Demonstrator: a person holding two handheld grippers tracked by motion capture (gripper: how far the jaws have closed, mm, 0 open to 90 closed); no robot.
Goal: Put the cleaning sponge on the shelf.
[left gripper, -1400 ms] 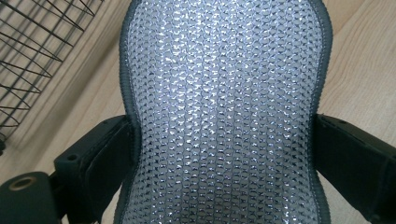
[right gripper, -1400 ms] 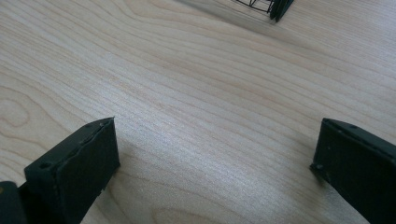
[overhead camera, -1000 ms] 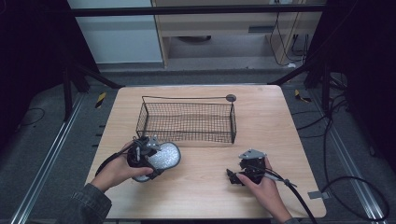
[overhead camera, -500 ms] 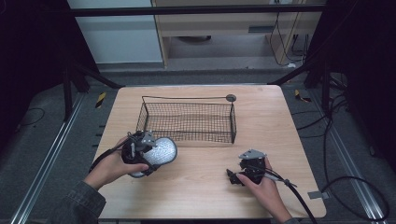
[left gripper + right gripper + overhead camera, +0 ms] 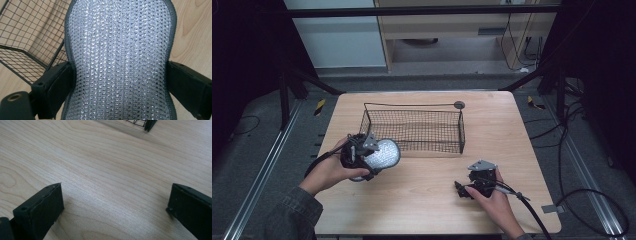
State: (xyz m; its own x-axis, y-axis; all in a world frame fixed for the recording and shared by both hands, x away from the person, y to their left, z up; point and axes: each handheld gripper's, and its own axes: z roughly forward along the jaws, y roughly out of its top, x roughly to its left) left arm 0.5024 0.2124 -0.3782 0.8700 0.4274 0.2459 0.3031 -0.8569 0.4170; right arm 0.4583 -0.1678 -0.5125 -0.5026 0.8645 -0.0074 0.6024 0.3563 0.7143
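A silver-grey mesh pad with a dark sewn rim (image 5: 383,154) is held above the table's left front part, just off the basket's near left corner. My left gripper (image 5: 362,154) is shut on the mesh pad (image 5: 120,60), and both black jaws press into its sides. The black wire basket (image 5: 414,127) stands in the middle of the table, and its corner (image 5: 30,45) lies to the left behind the pad. My right gripper (image 5: 466,191) rests low on the table at the front right, open, with bare wood between its jaws (image 5: 115,202).
The wooden table (image 5: 512,130) has bare room right of the basket and along the front. A round dark knob (image 5: 459,105) sits at the basket's far right corner. Cables trail from both grippers off the front edge. A basket corner (image 5: 143,123) lies far ahead of the right gripper.
My left gripper has lifted the mesh pad and carried it a little away from the front edge, toward the basket. The right gripper has stayed in place.
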